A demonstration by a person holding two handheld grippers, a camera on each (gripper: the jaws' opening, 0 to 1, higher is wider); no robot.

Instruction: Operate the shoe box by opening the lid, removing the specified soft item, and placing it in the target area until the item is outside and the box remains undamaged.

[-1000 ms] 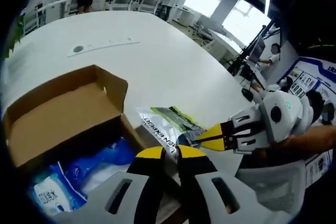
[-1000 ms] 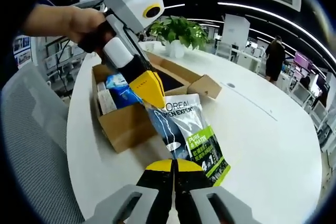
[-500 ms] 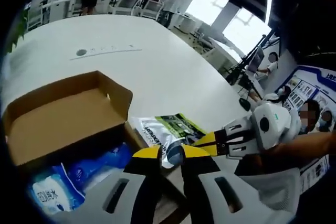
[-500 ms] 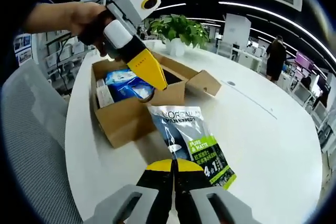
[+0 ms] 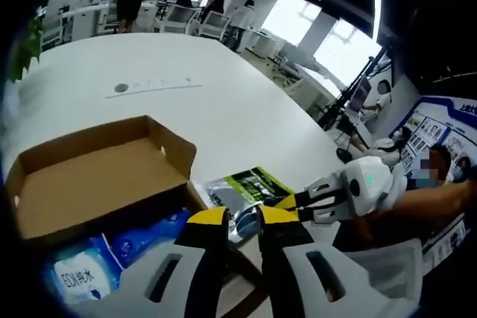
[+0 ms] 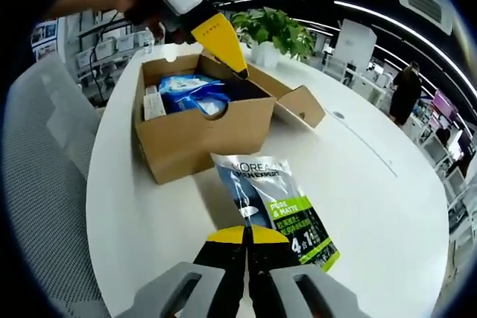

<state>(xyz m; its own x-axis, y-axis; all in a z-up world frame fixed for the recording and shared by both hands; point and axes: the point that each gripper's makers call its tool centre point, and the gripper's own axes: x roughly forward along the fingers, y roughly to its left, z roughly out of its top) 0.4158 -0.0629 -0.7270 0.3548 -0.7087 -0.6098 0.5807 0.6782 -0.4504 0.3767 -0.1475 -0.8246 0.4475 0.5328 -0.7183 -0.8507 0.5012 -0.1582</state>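
The open brown shoe box (image 6: pixel 195 133) stands on the white table (image 6: pixel 387 184), with blue and white soft packs (image 6: pixel 190 93) inside. A grey and green pouch (image 6: pixel 274 202) lies flat on the table just in front of the box. My right gripper (image 6: pixel 246 230) is shut on the pouch's near edge. My left gripper (image 6: pixel 238 70) hovers over the box's far rim, held by a hand. In the left gripper view, my left gripper (image 5: pixel 242 217) is slightly open with nothing in it, above the box (image 5: pixel 97 184) and the pouch (image 5: pixel 242 188). There the right gripper (image 5: pixel 282 202) reaches the pouch from the right.
The box's lid flap (image 6: pixel 299 106) hangs open toward the table's middle. A potted plant (image 6: pixel 272 29) stands beyond the box. A grey mesh chair (image 6: pixel 37 184) sits at the table's edge. A flat round socket (image 5: pixel 121 88) is set into the tabletop farther off.
My left gripper let go of the pouch's top and lifted away over the box. The pouch now lies flat on the table, farther from the box, still in my right gripper.
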